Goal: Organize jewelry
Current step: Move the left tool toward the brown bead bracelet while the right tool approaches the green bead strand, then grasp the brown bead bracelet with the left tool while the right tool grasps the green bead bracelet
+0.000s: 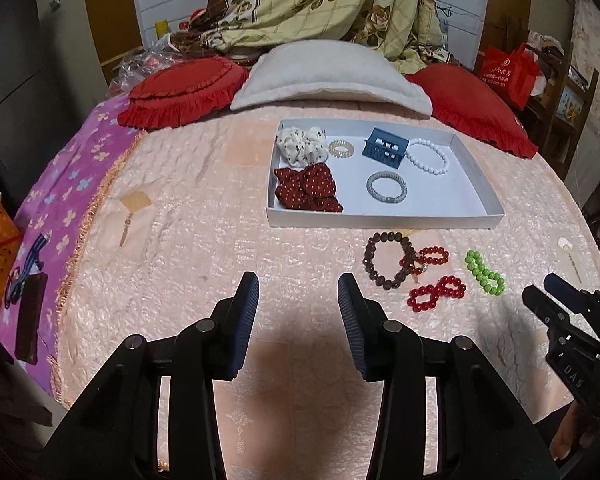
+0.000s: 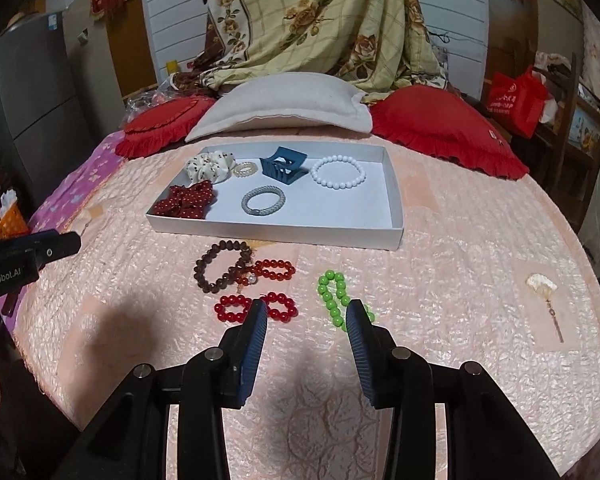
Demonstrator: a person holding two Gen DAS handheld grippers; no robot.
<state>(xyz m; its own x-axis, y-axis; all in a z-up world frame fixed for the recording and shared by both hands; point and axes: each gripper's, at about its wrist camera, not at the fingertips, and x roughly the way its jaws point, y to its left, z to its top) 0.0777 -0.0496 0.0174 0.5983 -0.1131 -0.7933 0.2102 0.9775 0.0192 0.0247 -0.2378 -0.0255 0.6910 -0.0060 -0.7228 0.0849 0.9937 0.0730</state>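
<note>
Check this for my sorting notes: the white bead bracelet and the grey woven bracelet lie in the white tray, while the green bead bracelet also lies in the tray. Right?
Not quite. The green bead bracelet lies on the pink bedspread in front of the white tray, not in it, as the right wrist view shows. The white bead bracelet and the grey woven bracelet do lie in the tray.

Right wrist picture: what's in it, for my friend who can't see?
Open tongs hover over a pink bedspread near red, brown and green bead bracelets. Behind sits a white tray holding more bracelets, scrunchies and a blue hair clip.
</note>
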